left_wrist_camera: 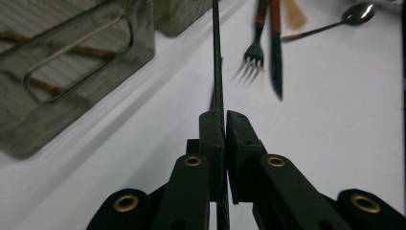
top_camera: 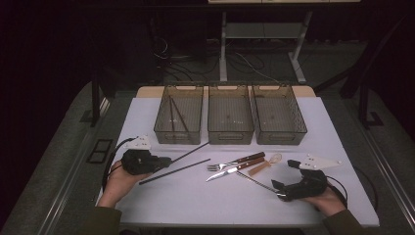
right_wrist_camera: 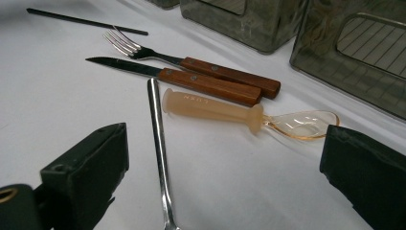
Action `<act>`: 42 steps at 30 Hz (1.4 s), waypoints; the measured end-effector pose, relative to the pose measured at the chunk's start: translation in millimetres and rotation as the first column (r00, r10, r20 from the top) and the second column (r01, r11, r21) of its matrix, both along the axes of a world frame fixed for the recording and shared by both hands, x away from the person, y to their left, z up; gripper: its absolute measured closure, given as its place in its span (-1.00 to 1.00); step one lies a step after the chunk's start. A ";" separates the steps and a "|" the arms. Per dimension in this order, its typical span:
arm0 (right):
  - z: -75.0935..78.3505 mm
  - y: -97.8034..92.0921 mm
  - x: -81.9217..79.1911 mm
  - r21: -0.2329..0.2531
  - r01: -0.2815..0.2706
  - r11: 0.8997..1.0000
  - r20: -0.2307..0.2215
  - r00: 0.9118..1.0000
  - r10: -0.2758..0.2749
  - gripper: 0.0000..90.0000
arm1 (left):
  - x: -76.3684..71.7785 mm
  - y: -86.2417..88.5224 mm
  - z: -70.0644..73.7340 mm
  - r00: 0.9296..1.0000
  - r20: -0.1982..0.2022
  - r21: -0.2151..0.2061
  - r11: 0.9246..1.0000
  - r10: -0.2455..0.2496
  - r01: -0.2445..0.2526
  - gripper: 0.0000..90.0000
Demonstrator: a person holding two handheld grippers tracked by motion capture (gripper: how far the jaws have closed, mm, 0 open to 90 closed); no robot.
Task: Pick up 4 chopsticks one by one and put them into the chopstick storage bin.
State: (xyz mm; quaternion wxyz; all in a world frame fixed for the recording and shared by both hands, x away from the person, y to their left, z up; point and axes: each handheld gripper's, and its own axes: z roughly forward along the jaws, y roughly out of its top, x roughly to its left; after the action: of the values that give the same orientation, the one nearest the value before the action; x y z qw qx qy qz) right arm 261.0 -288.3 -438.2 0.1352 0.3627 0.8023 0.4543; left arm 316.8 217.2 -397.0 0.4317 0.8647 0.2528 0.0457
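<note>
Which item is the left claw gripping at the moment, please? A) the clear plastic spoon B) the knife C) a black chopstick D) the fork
C: in the left gripper view, the left claw is closed on a thin black chopstick, while the fork and knife lie untouched on the table.

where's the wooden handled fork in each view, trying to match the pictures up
High view: the fork lies at the table's centre, in front of the middle bin, tines pointing left.
Left gripper view: top centre, tines pointing down, right of the black chopstick clamped in the left gripper.
Right gripper view: upper centre, tines at the left, beyond the open right gripper.
Shared landmark: the knife lying right beside the fork.
</note>
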 end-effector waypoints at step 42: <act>2.7 -3.0 -1.5 0.013 0.017 1.000 0.007 1.000 -0.017 -0.93 | 53.2 -18.7 50.3 0.988 0.064 -0.058 0.989 0.139 -0.135 0.90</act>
State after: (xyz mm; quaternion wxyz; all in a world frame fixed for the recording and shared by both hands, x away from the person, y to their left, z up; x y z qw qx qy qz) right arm 259.5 -291.3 -435.5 0.1397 0.3689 0.7956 0.4597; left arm 370.0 198.6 -346.7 0.4588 0.8313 0.2979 0.0980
